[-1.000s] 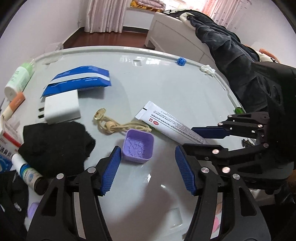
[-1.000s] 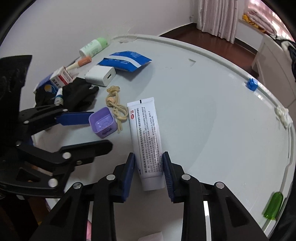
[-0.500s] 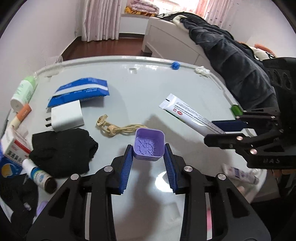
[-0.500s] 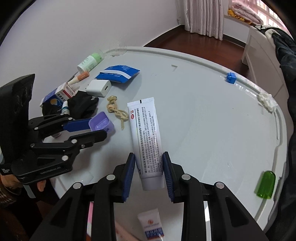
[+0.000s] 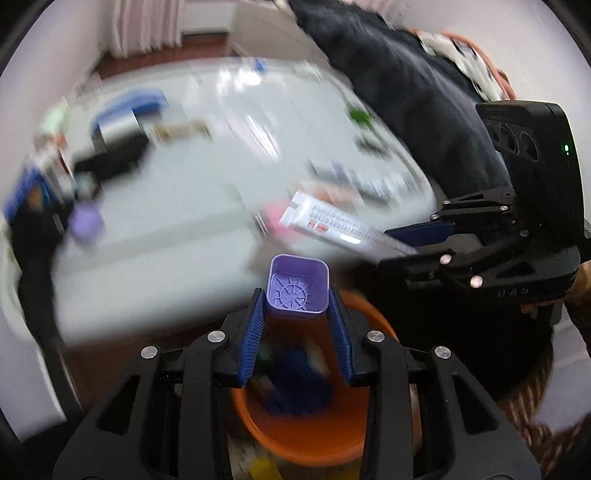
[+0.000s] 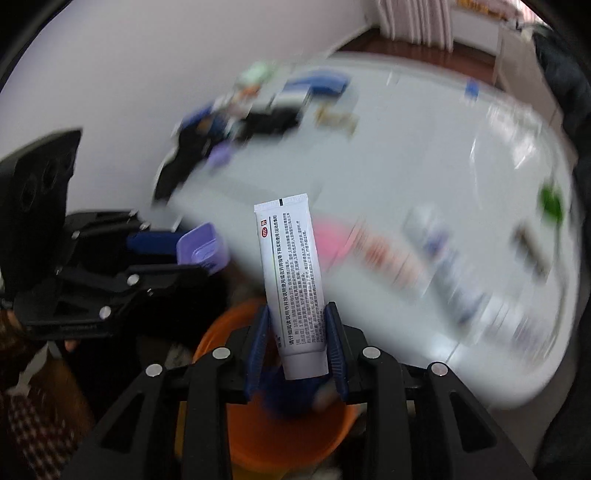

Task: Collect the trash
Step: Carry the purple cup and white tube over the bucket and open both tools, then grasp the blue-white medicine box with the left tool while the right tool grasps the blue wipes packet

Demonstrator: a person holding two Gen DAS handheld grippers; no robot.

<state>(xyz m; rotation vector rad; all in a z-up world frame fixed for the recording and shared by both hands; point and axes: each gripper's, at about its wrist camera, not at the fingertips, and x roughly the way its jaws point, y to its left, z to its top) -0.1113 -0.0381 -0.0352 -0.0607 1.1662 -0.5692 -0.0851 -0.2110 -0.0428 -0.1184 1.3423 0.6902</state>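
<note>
Left gripper (image 5: 295, 332): jaws clamp purple cup (image 5: 298, 290), tilted down over orange bucket (image 5: 306, 439)
Right gripper (image 6: 297, 345): jaws clamp white tube (image 6: 291, 280), above the bucket
Bench (image 5: 177, 229): its edge just beyond both

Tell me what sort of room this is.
Most likely a bedroom at home: a white table cluttered with small household items, dark bedding heaped beside it, curtains over wooden floor, and an orange bin below.

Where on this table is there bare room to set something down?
Bare: the table's middle, between the black cloth cluster by the wall and the blurred packets along its near edge. Crowded: both those strips.
</note>
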